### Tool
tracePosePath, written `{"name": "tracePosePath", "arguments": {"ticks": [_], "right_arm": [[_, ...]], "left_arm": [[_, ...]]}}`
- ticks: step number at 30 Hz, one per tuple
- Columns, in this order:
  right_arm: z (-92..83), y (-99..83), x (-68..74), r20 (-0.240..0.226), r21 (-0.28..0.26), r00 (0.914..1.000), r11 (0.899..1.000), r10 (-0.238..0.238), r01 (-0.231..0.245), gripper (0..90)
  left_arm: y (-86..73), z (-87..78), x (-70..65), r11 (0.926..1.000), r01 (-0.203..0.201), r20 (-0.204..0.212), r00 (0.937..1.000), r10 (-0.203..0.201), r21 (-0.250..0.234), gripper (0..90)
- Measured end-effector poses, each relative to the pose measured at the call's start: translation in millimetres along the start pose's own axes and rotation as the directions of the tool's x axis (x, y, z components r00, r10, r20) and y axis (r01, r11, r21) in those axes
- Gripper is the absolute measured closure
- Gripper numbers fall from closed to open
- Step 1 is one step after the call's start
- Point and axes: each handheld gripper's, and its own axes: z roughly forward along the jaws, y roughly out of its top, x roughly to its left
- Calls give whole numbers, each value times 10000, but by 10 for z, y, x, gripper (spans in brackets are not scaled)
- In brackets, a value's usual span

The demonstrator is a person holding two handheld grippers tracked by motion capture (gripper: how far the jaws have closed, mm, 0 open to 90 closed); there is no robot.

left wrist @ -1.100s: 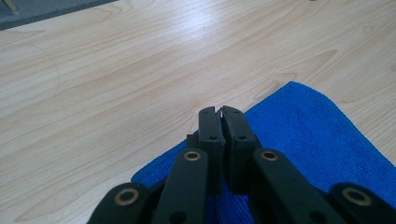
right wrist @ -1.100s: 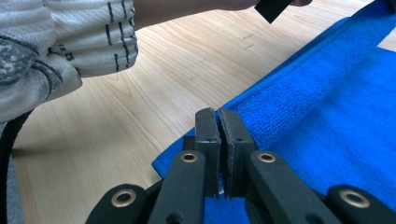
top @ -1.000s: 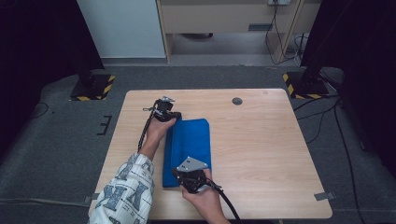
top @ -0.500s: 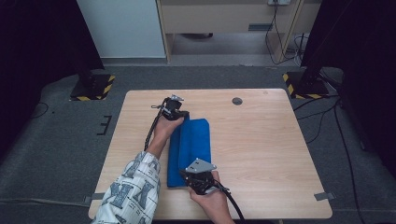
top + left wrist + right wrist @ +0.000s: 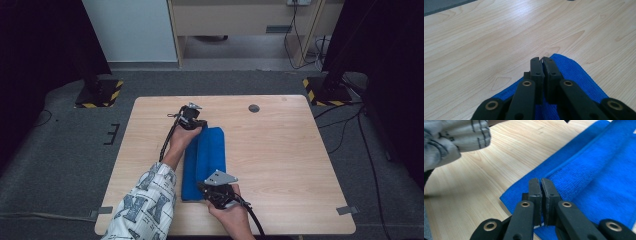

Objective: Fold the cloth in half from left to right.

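A blue cloth lies folded lengthwise in a long strip on the wooden table. My left gripper is at the strip's far end, shut on the cloth's far corner. In the left gripper view its jaws press together over the blue cloth. My right gripper is at the near end, shut on the near corner. In the right gripper view its jaws meet at the corner of the cloth's upper layer, whose hem runs away to the upper right.
A small dark round cap sits in the table's far middle. A patterned sleeve on the person's left arm lies left of the cloth. Bare wood stretches to the right of the cloth. Dark stands and cables are on the floor beyond the table.
Both grippers have moved to the right, carrying the cloth's left edge over. The cloth has gone from a wide rectangle to a narrower strip.
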Motion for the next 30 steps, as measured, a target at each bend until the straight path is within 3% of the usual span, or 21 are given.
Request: {"name": "tracePosePath", "arguments": {"ticks": [9, 16, 30], "right_arm": [[-45, -70, -127, 218, 195, 9997, 9997, 138, -142, 873], [-88, -72, -170, 89, 271, 9999, 9996, 93, -95, 872], [-154, -156, -247, 135, 445, 9997, 9988, 189, -195, 871]], "left_arm": [[17, 31, -65, 9999, 8, -20, 10000, -9, -122, 873], [50, 56, -131, 9998, -20, 6, 10000, 20, -196, 873], [28, 188, -196, 10000, -66, -5, 10000, 66, 66, 871]]}}
